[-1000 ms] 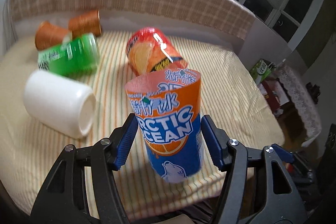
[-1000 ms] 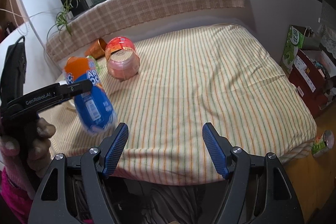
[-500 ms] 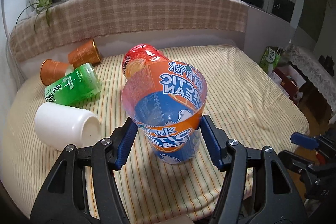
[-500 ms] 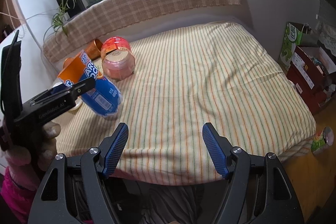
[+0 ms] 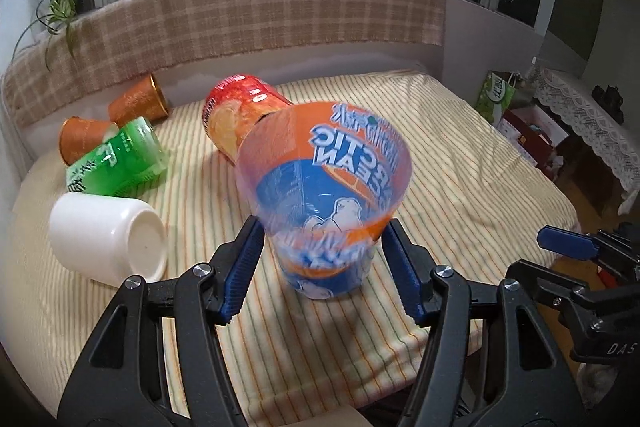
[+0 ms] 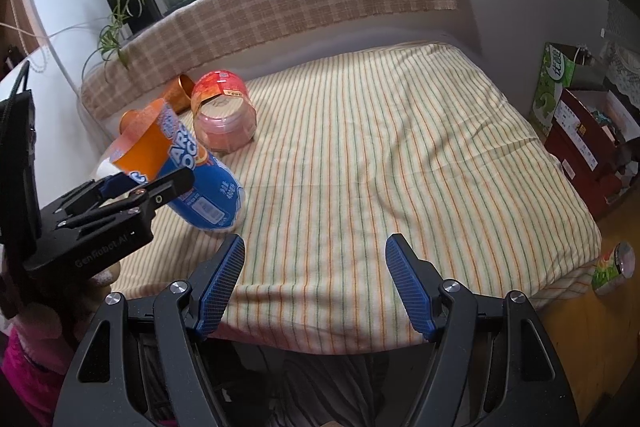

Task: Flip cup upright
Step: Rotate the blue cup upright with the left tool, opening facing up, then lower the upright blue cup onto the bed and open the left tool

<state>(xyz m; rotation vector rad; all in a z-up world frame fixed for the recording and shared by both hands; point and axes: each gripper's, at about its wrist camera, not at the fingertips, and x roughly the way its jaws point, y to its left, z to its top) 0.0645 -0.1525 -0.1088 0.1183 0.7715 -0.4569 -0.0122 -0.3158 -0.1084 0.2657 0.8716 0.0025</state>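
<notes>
The left gripper (image 5: pixel 322 261) pinches the Arctic Ocean cup (image 5: pixel 326 205) mouth-up but tilted just over the bed (image 6: pixel 380 147); the right gripper (image 6: pixel 314 285) hangs spread, empty; next, level it, seat the base, release.

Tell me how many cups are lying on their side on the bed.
5: white cup, green cup, two orange cups at far left, red cup behind the held cup. Others may be hidden.

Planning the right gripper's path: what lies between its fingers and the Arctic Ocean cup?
In the right wrist view, only bare striped cloth lies between the right gripper and the Arctic Ocean cup, which the left gripper holds tilted.
</notes>
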